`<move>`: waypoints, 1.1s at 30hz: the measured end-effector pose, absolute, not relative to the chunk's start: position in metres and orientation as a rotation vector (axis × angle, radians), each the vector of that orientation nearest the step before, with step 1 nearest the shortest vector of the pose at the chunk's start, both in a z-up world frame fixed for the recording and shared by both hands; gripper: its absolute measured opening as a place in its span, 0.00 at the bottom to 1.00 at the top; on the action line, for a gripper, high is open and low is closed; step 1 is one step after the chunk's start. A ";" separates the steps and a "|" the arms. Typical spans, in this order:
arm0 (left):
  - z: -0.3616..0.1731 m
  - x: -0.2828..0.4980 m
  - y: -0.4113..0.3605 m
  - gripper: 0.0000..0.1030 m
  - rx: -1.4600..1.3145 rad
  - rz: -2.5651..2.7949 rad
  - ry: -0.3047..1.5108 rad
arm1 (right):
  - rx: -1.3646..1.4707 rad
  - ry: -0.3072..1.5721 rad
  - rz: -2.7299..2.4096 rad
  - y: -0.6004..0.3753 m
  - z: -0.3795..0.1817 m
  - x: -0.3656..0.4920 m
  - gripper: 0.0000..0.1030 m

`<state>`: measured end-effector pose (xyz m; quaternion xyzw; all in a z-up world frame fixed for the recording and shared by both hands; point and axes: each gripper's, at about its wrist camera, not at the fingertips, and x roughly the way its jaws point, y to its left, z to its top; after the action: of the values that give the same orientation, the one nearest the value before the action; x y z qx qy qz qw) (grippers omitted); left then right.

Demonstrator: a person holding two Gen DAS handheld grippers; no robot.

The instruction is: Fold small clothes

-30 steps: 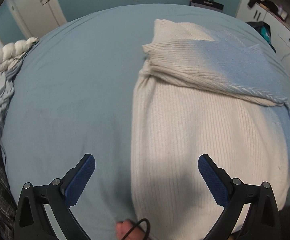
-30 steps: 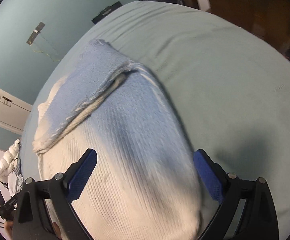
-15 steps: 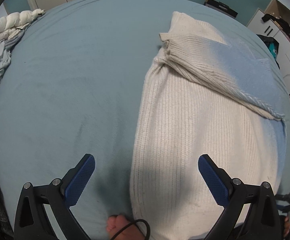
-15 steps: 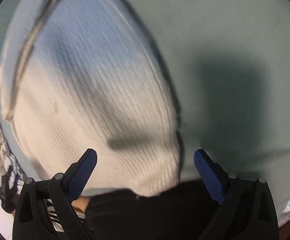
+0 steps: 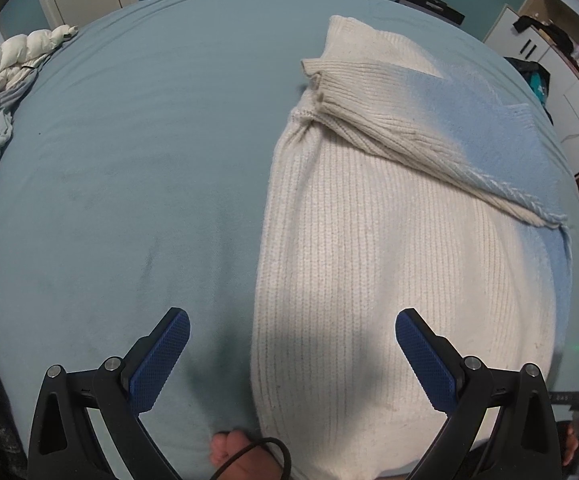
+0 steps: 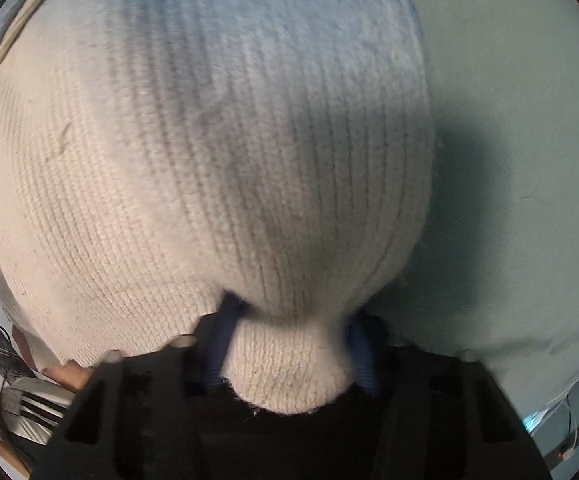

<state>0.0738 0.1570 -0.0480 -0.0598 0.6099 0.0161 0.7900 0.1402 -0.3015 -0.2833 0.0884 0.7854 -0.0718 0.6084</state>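
A cream ribbed knit sweater (image 5: 389, 272) fading to pale blue lies flat on the teal-sheeted bed (image 5: 137, 168), one sleeve folded across its chest. The left tool (image 5: 292, 354) hovers over the sweater's near left edge — blue pads spread wide, gripping nothing.

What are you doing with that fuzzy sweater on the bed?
A person is folding a cream and blue sweater on the bed with two hand-held grippers. The right gripper is closing on the sweater's near edge, which is bunched between its pads. The left gripper hangs open above the sweater's left edge, holding nothing.
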 end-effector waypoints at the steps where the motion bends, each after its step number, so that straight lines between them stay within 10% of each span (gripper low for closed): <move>1: -0.047 0.074 0.158 1.00 -0.128 0.037 1.313 | 0.199 1.798 -0.150 -0.299 -0.281 0.139 0.21; 20: -0.062 0.066 0.150 1.00 -0.169 -0.010 1.402 | 0.497 0.971 0.107 -0.322 -0.199 0.140 0.13; 33: -0.074 0.042 0.130 1.00 -0.084 0.021 1.514 | 0.524 0.891 0.106 -0.344 -0.185 0.172 0.13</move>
<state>0.0418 0.1297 -0.0742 -0.0383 0.6866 0.0095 0.7260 0.1715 -0.3439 -0.1851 0.2506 0.4257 0.0504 0.8680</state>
